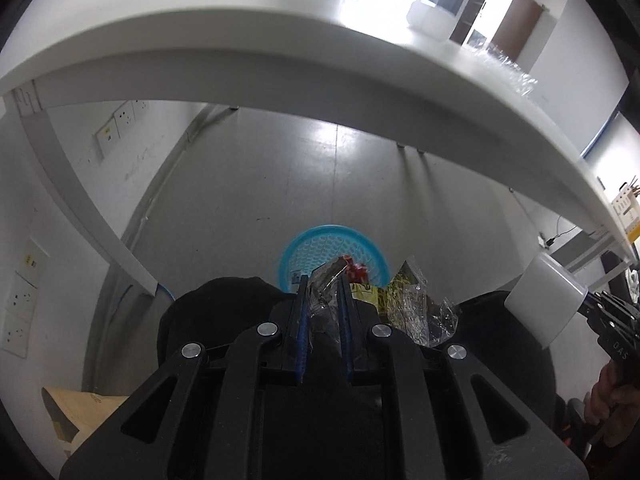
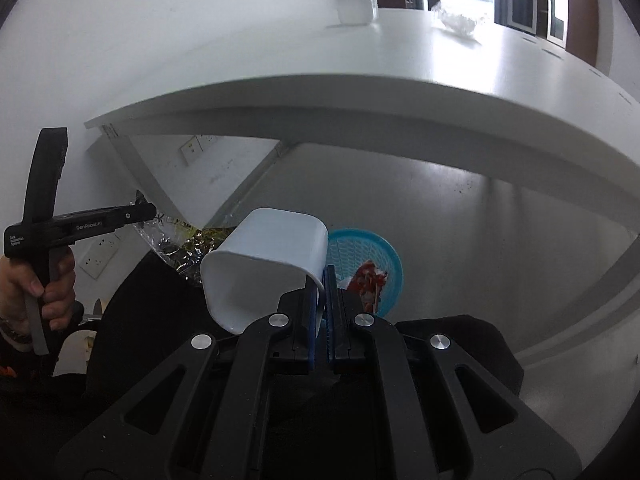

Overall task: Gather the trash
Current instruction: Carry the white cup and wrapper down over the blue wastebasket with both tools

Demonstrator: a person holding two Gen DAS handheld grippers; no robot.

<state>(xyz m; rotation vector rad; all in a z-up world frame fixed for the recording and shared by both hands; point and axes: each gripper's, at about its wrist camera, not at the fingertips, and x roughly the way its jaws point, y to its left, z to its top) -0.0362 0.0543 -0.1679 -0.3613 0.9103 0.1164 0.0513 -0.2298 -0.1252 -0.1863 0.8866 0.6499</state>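
Here, nearest my lenses, two grippers: my left gripper point(image 1: 323, 300) has its jaws clamped on one crinkled clear wrapper point(image 1: 416, 312) with yellow print, and my right gripper point(image 2: 320, 304) has its jaws pinched on the wall of one white plastic cup point(image 2: 260, 264), tilted with its mouth toward the camera. Just beyond both, on the grey floor point(image 1: 320, 184), stands one blue mesh basket point(image 2: 384, 252) holding one red wrapper point(image 2: 370, 278); the cup partly hides its left side. Farther off, one white table point(image 1: 240, 40) spans overhead, carrying one translucent container point(image 2: 356, 8) and one crumpled clear film point(image 2: 458, 22).
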